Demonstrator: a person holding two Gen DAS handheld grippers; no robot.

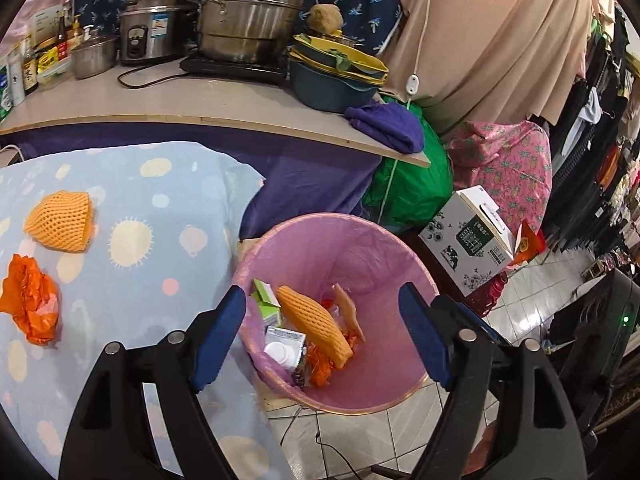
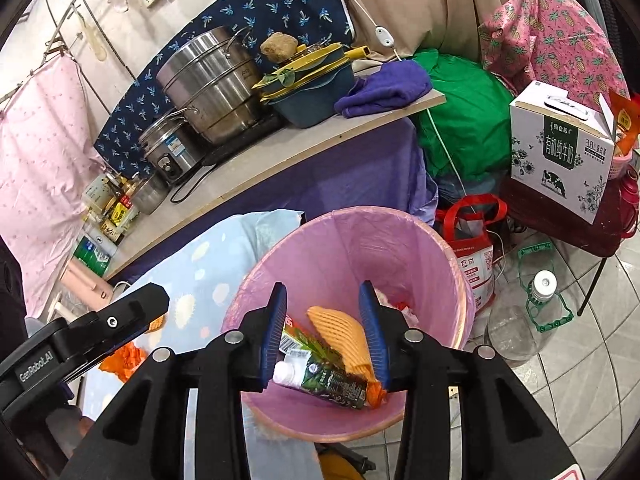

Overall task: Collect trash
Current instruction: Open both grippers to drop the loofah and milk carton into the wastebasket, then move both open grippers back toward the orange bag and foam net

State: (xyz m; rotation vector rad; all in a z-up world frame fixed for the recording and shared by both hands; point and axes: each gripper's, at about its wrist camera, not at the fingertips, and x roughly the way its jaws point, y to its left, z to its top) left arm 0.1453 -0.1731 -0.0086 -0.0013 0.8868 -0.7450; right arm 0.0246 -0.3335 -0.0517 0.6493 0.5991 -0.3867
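A bin lined with a pink bag stands on the tiled floor beside the blue spotted cloth. My left gripper hangs open above it, with nothing between the fingers. Down in the bin lie an orange foam net, a light green carton and a white pack. On the cloth rest another orange foam net and a crumpled orange plastic bag. My right gripper is open over the same bin. Beneath it are a dark green carton and the foam net, neither one pressed by the pads.
Behind the bin a counter carries steel pots, a rice cooker, bowls and a purple cloth. A green bag, a white milk box, a red bag and a clear jug crowd the floor to the right.
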